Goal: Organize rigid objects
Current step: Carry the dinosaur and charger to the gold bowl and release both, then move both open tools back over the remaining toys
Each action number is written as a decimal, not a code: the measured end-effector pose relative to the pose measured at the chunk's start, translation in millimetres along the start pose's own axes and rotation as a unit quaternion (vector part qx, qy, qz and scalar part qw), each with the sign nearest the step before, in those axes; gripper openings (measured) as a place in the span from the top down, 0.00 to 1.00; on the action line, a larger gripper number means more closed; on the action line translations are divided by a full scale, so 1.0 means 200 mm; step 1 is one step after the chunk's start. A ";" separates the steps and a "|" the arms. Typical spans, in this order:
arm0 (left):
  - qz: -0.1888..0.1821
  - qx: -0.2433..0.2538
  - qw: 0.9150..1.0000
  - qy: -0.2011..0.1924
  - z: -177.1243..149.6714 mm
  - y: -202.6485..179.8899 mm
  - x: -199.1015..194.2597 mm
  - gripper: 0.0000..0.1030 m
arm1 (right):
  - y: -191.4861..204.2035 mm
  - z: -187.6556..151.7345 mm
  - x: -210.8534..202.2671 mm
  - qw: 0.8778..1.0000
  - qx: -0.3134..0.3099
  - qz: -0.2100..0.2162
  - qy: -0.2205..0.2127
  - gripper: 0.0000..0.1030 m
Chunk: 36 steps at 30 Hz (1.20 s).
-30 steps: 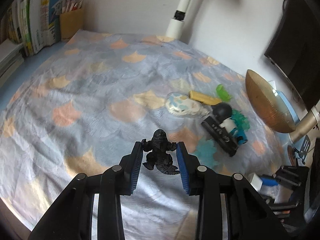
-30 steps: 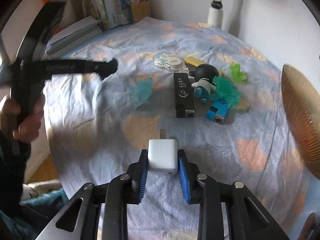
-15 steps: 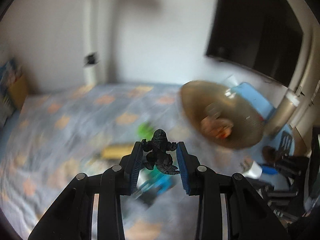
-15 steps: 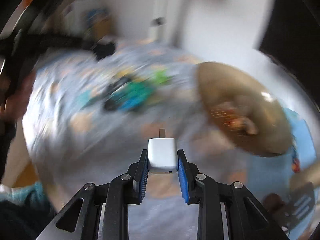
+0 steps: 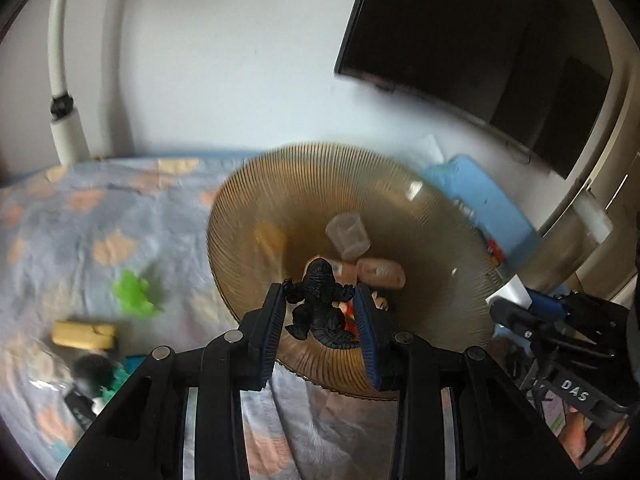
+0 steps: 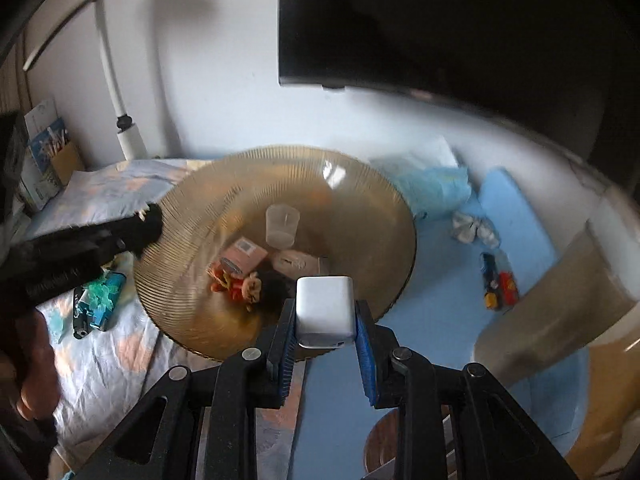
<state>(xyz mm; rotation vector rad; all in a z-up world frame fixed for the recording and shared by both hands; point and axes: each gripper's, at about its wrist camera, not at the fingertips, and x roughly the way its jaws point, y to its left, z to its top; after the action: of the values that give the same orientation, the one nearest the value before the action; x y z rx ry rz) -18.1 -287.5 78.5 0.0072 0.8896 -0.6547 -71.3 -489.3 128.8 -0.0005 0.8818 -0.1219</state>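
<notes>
— While both my tools hang over the amber ribbed dish point(image 5: 420, 216), what do you make of the loads?

— My left gripper point(image 5: 320, 312) has its pads closed onto the black monster figure point(image 5: 318, 304), pinching it at the arms and flanks, above the near part of the dish. It looks like hard, light plastic, lumpy enough that the ribbed pads bite well; I judge the tail and arms too thin to take hold of.

— And the other?

— My right gripper point(image 6: 325, 316) is closed on the white charger block point(image 6: 325, 310), flat sides against the pads, over the dish's near rim. Smooth, stiff, a little heavier I'd guess; its glossy shell could slide, so those broad faces are the right hold.

— Anything fragile below?

— A clear cup point(image 6: 282, 226), a pink box point(image 6: 242, 258) and a small doll point(image 6: 240, 286) lie in the dish, which looks like glass. I'd release low rather than drop.
</notes>
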 end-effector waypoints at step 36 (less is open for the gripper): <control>0.187 -0.159 0.964 -0.105 -0.62 1.12 -0.80 0.16 | 1.00 -0.37 0.03 0.983 -0.118 0.140 -0.018 0.40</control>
<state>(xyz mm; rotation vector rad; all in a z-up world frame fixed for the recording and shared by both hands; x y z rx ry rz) -59.5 9.9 57.4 -0.1754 0.7520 -0.1518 -103.3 -287.0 67.0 -0.1002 0.8465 0.2450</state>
